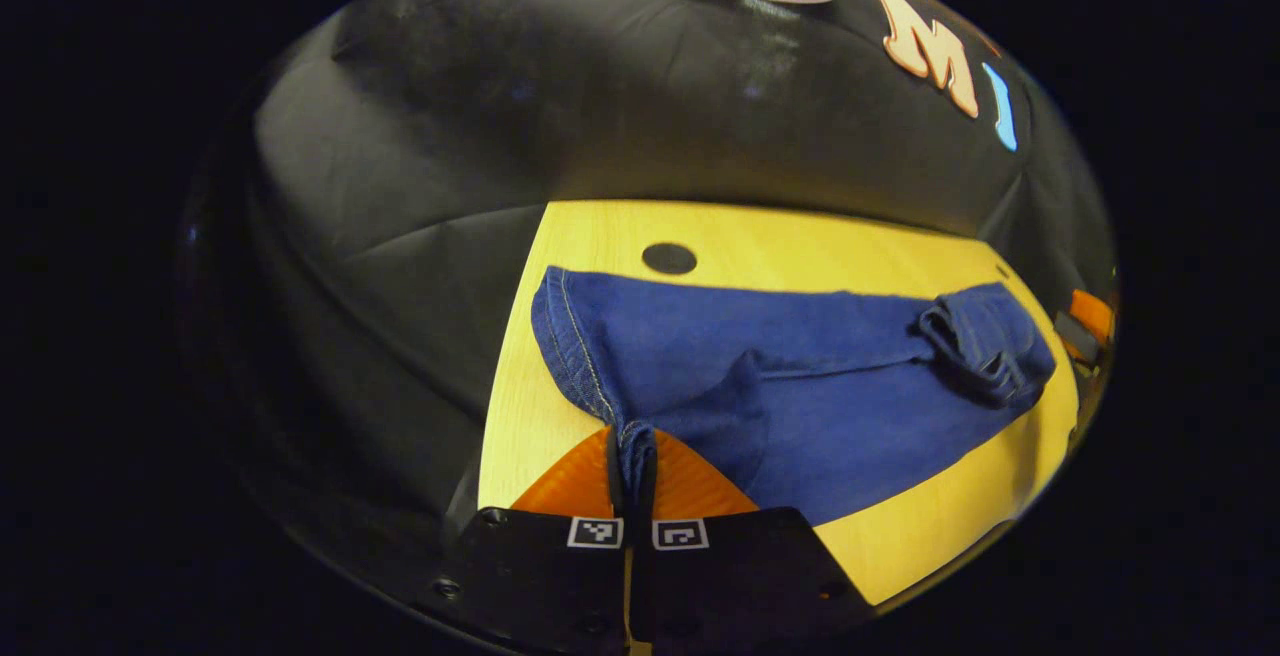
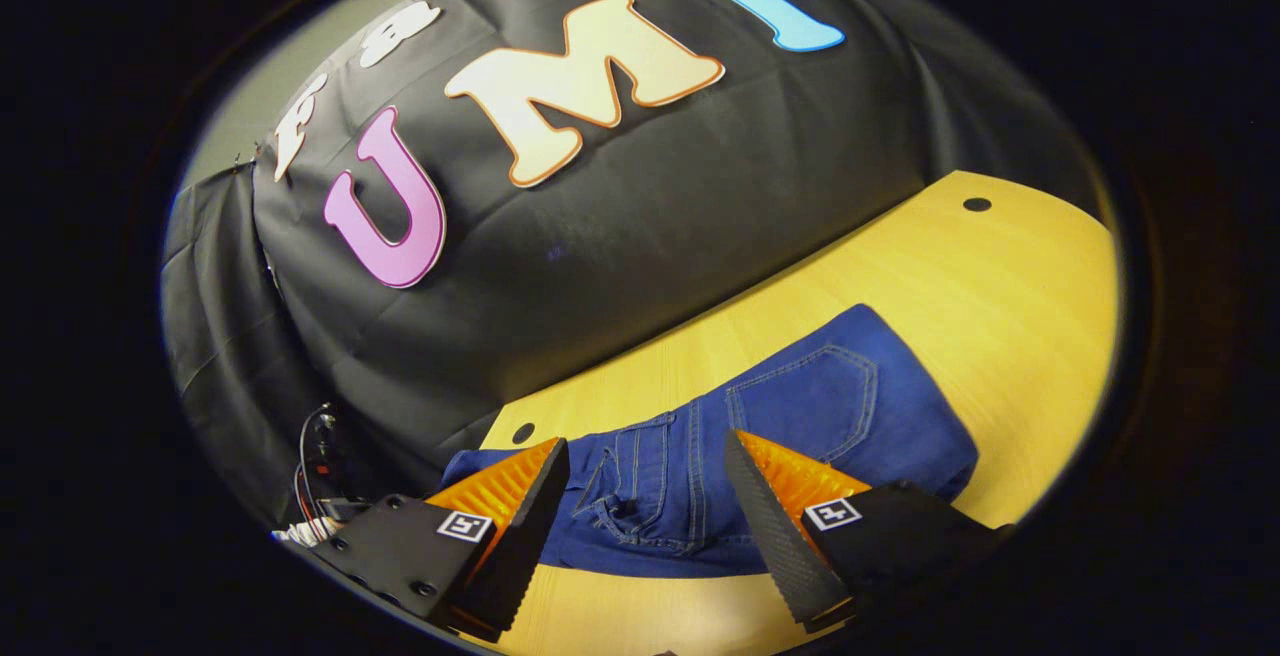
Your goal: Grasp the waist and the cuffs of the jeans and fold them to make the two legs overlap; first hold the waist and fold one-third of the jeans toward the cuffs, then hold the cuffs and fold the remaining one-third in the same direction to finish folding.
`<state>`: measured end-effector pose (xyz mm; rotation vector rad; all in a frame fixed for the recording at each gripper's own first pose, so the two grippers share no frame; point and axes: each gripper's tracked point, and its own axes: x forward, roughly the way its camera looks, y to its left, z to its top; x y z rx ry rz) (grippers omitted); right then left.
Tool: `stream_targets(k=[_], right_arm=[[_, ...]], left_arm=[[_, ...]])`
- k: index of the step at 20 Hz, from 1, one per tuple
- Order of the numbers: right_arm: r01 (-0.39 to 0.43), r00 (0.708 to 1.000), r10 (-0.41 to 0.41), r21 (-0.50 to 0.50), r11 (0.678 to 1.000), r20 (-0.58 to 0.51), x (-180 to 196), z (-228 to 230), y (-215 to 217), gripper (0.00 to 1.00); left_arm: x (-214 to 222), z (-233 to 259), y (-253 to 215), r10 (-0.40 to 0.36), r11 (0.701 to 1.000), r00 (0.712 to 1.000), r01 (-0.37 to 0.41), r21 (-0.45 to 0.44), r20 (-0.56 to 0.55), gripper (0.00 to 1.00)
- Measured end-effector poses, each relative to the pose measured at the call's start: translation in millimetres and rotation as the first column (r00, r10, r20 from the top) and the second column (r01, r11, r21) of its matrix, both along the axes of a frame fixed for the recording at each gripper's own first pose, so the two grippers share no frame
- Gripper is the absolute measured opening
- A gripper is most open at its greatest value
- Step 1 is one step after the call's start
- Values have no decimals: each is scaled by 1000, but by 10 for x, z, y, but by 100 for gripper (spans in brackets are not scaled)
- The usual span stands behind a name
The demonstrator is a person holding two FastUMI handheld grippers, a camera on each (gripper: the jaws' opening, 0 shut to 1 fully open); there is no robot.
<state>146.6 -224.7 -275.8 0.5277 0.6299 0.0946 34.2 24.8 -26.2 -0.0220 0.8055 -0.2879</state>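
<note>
L gripper (image 1: 630, 471) pinches jeans (image 1: 800, 386); R gripper (image 2: 645, 511) open.

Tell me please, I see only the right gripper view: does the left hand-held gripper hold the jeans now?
Observer: Yes, the left hand-held gripper is shut on the jeans, pinching a hem edge.
Operator: Is there a hole in the table at that side?
Observer: Yes, a dark round hole lies beyond the jeans in the wooden table.
Operator: And my gripper, is it visible there?
Observer: I cannot tell; something sits blurred at the far right edge.
</note>
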Motion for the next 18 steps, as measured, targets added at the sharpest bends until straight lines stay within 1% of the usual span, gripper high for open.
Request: stream_targets(k=[2,4,8,11,15,18], right_arm=[[-13,1000,13,-1,1000,8,-11,69,-126,97],[-26,1000,26,1,1000,2,-39,118,-245,97],[-49,999,49,6,999,8,-119,276,-503,97],[-60,998,60,9,998,12,-167,382,-721,97],[-48,999,48,25,999,14,-229,506,-1075,97],[-34,999,33,20,999,26,-279,618,-1414,97]], left_arm=[[-21,308,-153,5,999,999,-3,-38,43,0],[-71,555,-380,-4,999,997,7,-38,83,0],[-74,1029,-995,-19,997,990,30,-70,142,0],[-97,1339,-1447,-47,992,981,67,-103,188,0],[-151,1720,-2201,-100,982,964,135,-133,246,0],[-186,1806,-2693,-142,974,956,181,-135,256,0]])
